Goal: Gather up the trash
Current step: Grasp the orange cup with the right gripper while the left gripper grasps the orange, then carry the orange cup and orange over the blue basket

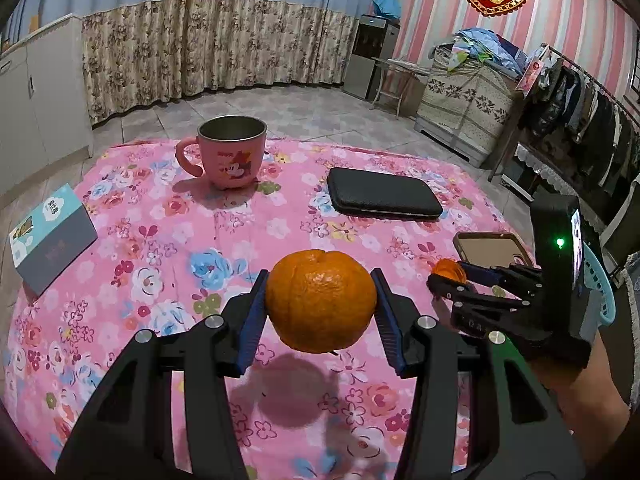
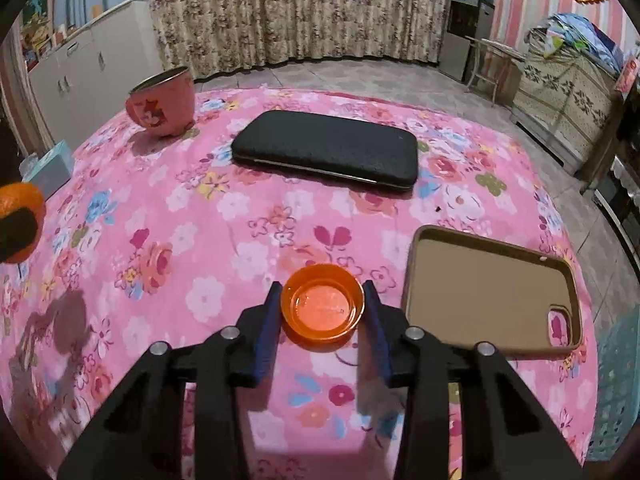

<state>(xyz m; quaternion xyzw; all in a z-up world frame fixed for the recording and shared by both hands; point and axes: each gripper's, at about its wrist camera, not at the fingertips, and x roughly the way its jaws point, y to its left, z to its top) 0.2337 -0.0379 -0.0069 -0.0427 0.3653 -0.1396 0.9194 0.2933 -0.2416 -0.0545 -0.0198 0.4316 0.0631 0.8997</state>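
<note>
The left hand-held gripper [image 1: 320,300] has its blue pads pressed against both sides of an orange [image 1: 321,300], which hangs above the table [image 1: 160,240] with its shadow on the pink floral cloth below. The right hand-held gripper [image 2: 322,312] has its fingers closed around a small orange plastic cap [image 2: 322,306], open side up, low over the cloth; whether the cap touches the cloth cannot be told. Just right of the cap lies a brown phone case [image 2: 492,292]. Farther back rest a black wallet [image 2: 328,148], a pink mug [image 1: 228,152] and a small box [image 1: 48,236]. A teal basket [image 2: 616,392] stands beside the table's right edge.
</note>
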